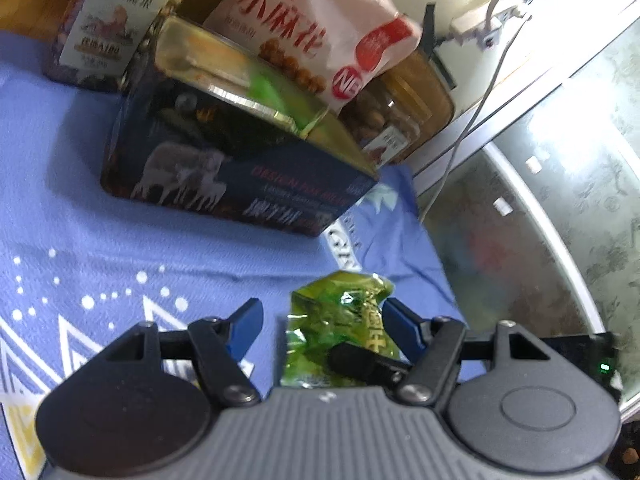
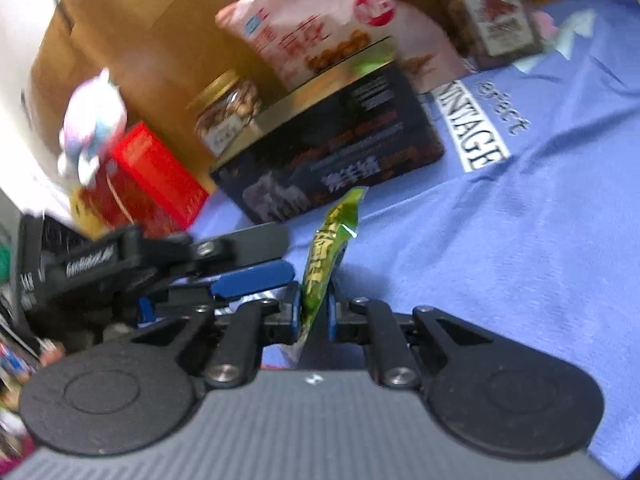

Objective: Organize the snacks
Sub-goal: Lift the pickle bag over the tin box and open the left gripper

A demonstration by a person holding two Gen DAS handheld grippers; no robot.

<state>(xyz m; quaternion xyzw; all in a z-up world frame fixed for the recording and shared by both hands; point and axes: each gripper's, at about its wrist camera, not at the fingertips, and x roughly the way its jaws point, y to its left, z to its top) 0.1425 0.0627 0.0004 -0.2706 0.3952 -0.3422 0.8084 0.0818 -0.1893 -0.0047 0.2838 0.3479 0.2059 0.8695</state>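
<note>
A: Start at your right gripper point(image 2: 314, 312). What have you got there?

B: Its 2 blue pads are clamped on the lower part of a green snack packet point(image 2: 330, 240), which stands edge-on and pokes up past the fingertips toward the dark tin.

A: And your left gripper point(image 1: 320, 320)?

B: Spread wide. In the left wrist view the same green snack packet point(image 1: 340, 324) sits between its blue fingers point(image 1: 246, 326), touching or nearly touching the right-hand one and clear of the left-hand one. A black finger from your other gripper crosses the front of the packet. In the right wrist view the left gripper point(image 2: 240, 276) lies just beside the right one, on its left.

A: What lies under them?

B: A blue cloth point(image 1: 80, 208) with white dots and zigzag lines, and the word VINTAGE printed on it in the right wrist view.

A: Further out?

B: A dark tin point(image 1: 224, 168) with white animals on its side and a gold rim; something bright green shows inside it. Behind it leans a pink-and-white snack bag point(image 1: 312, 28) with red characters. 1 nut jar point(image 1: 108, 28) with a pale label stands to the left, and another nut jar point(image 1: 392, 116) with a gold lid lies behind the tin's right corner.

A: Anything at the edges?

B: In the right wrist view, a red box point(image 2: 148, 176) left of the tin with a blurred white plush toy point(image 2: 92, 124) above it.
</note>
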